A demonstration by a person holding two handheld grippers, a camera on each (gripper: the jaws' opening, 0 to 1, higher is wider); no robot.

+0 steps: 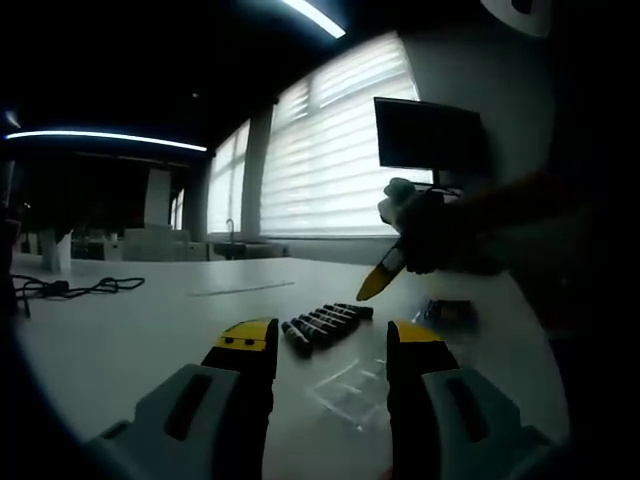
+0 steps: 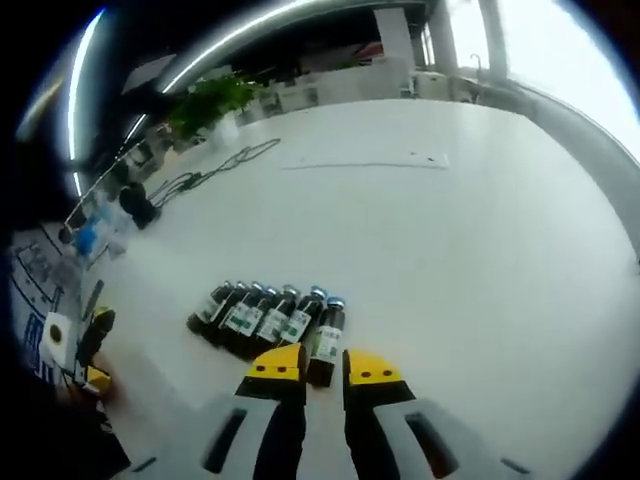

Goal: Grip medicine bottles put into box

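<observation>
- Right tongs [image 2: 322, 368] hover narrowly parted, empty, just short of the end bottle [image 2: 325, 343], apparently lining up a grab.
- Medicine bottles [image 2: 265, 320] lie side by side on the white worktop [image 2: 430, 250]; labels too small to read.
- Left tongs [image 1: 330, 345] wait wide apart, empty, over a clear box [image 1: 350, 390].

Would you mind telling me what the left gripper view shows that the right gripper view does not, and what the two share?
Left gripper view: a clear plastic box lying on the table, a dark monitor by blinded windows, the right gripper coming in from the right, and the open left gripper.

Right gripper view: a green plant, and its own jaws just short of the end bottle.

Shared: the row of dark medicine bottles lying on the white table, and a black cable.
</observation>
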